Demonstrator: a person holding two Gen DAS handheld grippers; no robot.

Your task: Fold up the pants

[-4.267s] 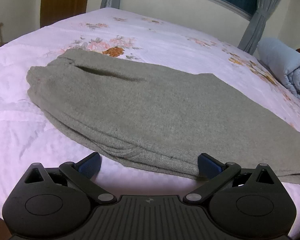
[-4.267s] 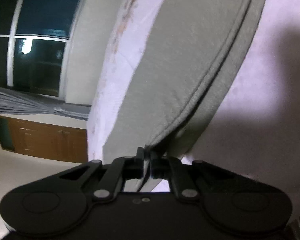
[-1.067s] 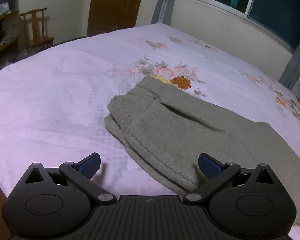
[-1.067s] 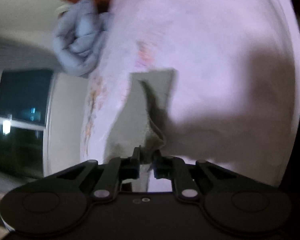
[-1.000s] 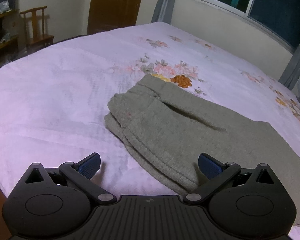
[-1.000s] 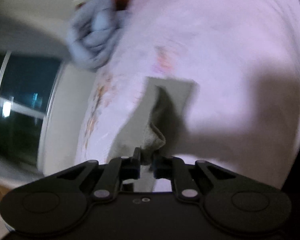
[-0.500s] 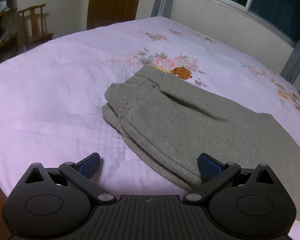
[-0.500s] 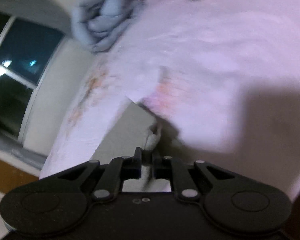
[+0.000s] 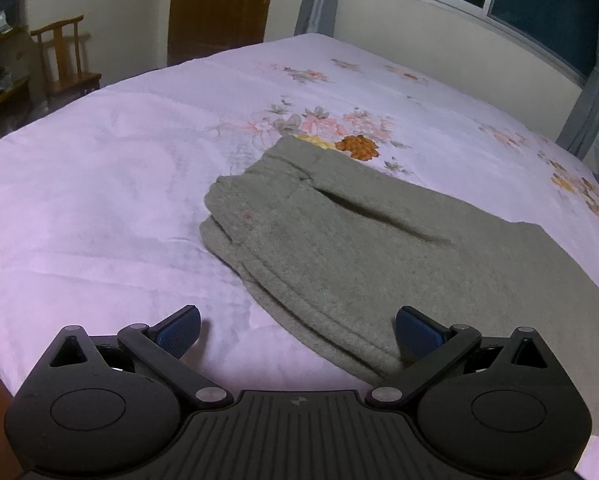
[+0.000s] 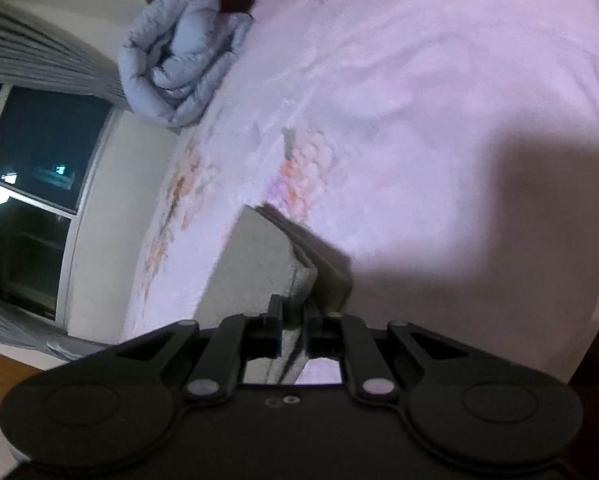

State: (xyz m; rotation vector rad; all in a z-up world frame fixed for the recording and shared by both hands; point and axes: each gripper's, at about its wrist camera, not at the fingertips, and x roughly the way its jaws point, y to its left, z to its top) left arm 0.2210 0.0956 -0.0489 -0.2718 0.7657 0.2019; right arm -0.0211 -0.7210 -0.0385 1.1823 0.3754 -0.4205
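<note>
With my right gripper (image 10: 292, 322) I hold the cuff end of the grey pants (image 9: 379, 248), its jaws pinched closed on the cloth edge, and I judge that the step now is to carry this end over toward the waistband so that the legs fold on themselves. To do it well I should keep the pinch firm on all the layers, because I see several stacked edges just beyond the jaws and the lower ones could slip out. I should lift only enough that the cloth clears the bed (image 9: 99, 184), move it in a straight line along the length of the pants, and lay the cuffs even with the waist before I let go. My left gripper (image 9: 297, 330) is wide open and holds nothing; it hovers low over the near edge of the bed. The side seam of the pants runs between its two pads: its right pad is over the cloth, its left pad over the bare sheet. The waistband end lies ahead of it and a little to the left, flat on the bed. From there this gripper can press the cloth down if the fold starts to drag it.
</note>
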